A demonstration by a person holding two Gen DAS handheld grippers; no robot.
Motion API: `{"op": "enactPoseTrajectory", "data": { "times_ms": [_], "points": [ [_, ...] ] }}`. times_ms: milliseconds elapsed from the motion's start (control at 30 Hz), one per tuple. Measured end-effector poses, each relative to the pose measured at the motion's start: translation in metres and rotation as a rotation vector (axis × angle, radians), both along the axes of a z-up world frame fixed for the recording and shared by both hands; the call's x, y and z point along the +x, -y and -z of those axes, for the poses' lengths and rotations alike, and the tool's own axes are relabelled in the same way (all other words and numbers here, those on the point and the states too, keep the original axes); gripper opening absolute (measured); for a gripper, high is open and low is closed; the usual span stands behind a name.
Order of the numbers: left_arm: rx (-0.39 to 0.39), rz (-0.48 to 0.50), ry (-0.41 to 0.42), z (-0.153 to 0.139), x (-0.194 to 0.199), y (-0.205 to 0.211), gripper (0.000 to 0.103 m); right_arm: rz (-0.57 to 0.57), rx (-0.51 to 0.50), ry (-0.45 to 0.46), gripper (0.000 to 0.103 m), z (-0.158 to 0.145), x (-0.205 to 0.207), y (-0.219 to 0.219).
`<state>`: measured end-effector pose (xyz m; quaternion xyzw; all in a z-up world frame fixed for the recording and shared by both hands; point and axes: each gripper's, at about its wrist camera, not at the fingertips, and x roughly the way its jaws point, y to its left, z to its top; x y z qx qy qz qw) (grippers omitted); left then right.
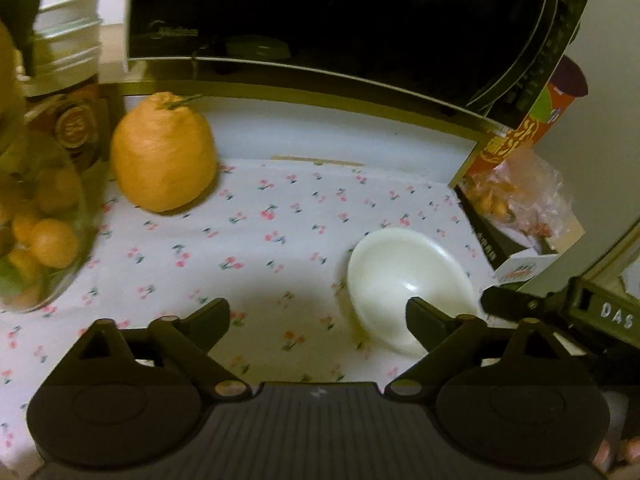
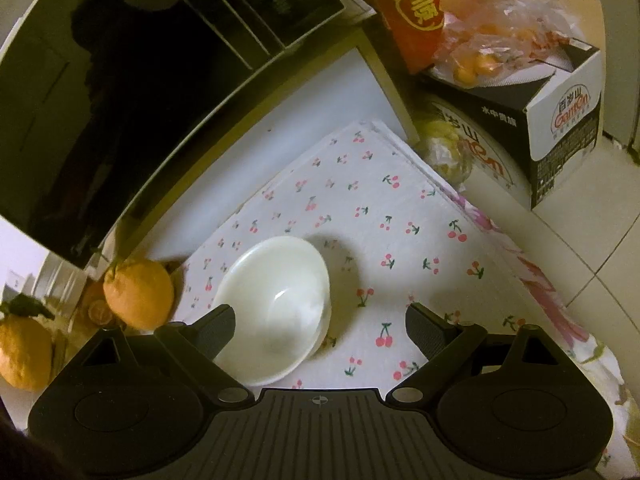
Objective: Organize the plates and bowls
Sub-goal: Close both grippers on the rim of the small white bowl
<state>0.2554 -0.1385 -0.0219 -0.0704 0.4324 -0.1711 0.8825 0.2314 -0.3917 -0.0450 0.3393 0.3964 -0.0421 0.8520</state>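
White bowl (image 2: 276,308) sits upright on the cherry-print cloth (image 2: 400,240), in front of the microwave (image 2: 120,100); both the right gripper (image 2: 320,320) and left gripper (image 1: 318,316) gape wide and empty, apparently pre-grasp, so next one needs a finger over the bowl's rim.

both wrist cameras look down steeply from close above the cherry-print cloth (image 1: 256,240); the left faces the microwave (image 1: 320,20), the right views it obliquely, sharing the white bowl (image 2: 276,304).
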Motion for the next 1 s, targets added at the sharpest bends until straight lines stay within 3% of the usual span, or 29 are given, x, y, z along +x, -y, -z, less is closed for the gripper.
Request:
{"op": "enactPoseTrajectory", "data": {
  "times_ms": [233, 367, 733, 1000],
  "points": [
    [-0.037, 0.018, -0.027, 0.012, 0.012, 0.011, 0.068, 0.034, 0.005, -0.002, 0.092, 0.01, 0.006, -0.001],
    [-0.042, 0.028, -0.043, 0.017, 0.015, 0.014, 0.058, 0.038, 0.0, -0.002, 0.086, 0.012, 0.008, -0.003],
    [-0.047, 0.038, -0.071, 0.021, 0.018, 0.018, 0.028, 0.024, -0.006, -0.009, 0.049, 0.016, 0.011, -0.006],
    [-0.047, 0.052, -0.072, 0.023, 0.017, 0.02, 0.015, -0.018, -0.003, -0.005, 0.028, 0.015, 0.013, -0.012]
  ]
}}
